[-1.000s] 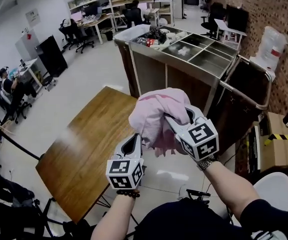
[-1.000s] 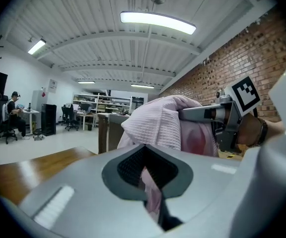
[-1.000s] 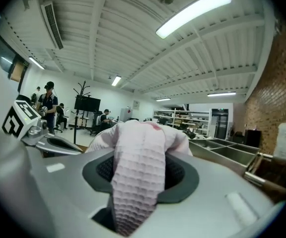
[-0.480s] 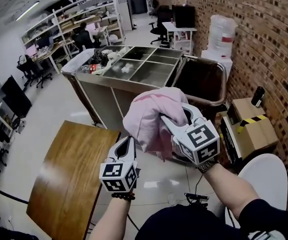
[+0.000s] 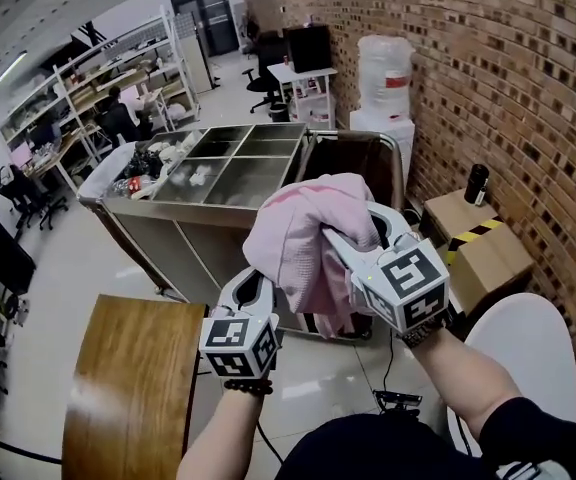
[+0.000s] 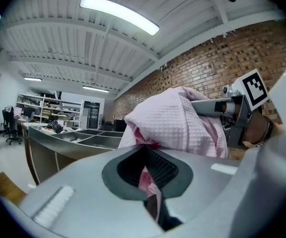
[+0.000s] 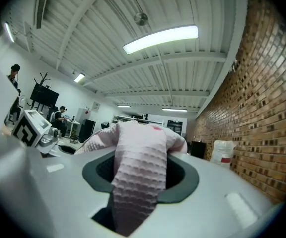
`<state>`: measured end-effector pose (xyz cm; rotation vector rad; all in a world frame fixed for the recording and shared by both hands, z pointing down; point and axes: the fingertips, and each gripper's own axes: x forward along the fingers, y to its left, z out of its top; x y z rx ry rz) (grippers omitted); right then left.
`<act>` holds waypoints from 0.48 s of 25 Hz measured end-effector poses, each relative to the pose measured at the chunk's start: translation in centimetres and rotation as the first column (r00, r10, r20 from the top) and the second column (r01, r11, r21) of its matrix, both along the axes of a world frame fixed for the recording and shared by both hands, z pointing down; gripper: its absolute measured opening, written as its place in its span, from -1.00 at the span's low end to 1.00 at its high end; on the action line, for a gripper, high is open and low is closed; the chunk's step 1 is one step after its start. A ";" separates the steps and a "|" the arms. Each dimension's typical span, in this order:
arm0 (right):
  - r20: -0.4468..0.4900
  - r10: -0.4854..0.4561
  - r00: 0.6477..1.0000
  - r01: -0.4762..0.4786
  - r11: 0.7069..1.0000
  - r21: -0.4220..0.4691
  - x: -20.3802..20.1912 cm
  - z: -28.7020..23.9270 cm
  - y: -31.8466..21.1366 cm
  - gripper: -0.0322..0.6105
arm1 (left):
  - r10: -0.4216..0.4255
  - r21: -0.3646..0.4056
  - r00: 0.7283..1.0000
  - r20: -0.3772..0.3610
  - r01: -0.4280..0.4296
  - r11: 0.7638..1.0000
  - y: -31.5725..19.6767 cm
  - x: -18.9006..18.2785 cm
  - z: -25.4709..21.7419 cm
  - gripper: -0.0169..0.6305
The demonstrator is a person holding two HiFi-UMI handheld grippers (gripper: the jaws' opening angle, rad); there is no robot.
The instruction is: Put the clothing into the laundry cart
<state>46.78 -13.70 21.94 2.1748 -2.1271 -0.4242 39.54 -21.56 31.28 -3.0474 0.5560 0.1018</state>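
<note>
Right gripper (image 5: 356, 226) – clenched on the clothing (image 5: 303, 233). In its own view we see a thick band of pink waffle cloth running down through the jaws, filling the gap. Left gripper (image 5: 260, 280) – also clenched. A thin fold of the same cloth is pinched between its jaws, and the rest bunches up above them.

We note the two grippers sit close together, the right one higher. The clothing is heaped over both and hangs down between them. It is held up in the air, on our side of the cart (image 5: 158, 211), not in it.

Cart: steel, with open compartments on top. A dark bag (image 5: 348, 160) hangs in a frame at its right end. From the head view the clothing overlaps the near edge of that bag end. We cannot tell how far short of the cart it is.

Left of the cart and nearer to us is a wooden table (image 5: 128, 388). Right of the cart, a box (image 5: 483, 258) sits against the brick wall (image 5: 508, 78). Beyond the cart, shelves (image 5: 88, 78) and seated people.
</note>
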 end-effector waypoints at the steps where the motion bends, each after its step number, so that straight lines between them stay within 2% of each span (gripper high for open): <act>1: -0.003 0.010 1.000 -0.010 1.000 0.009 0.5 -0.5 0.3 -0.34 | 0.013 0.002 1.000 0.000 -0.013 1.000 0.1 0.7 -0.1 -0.95; 12: -0.037 0.122 0.992 -0.116 0.985 0.128 7.9 -7.0 1.3 -0.34 | 0.069 0.013 0.998 0.010 -0.069 0.998 -1.0 6.9 -0.3 -0.95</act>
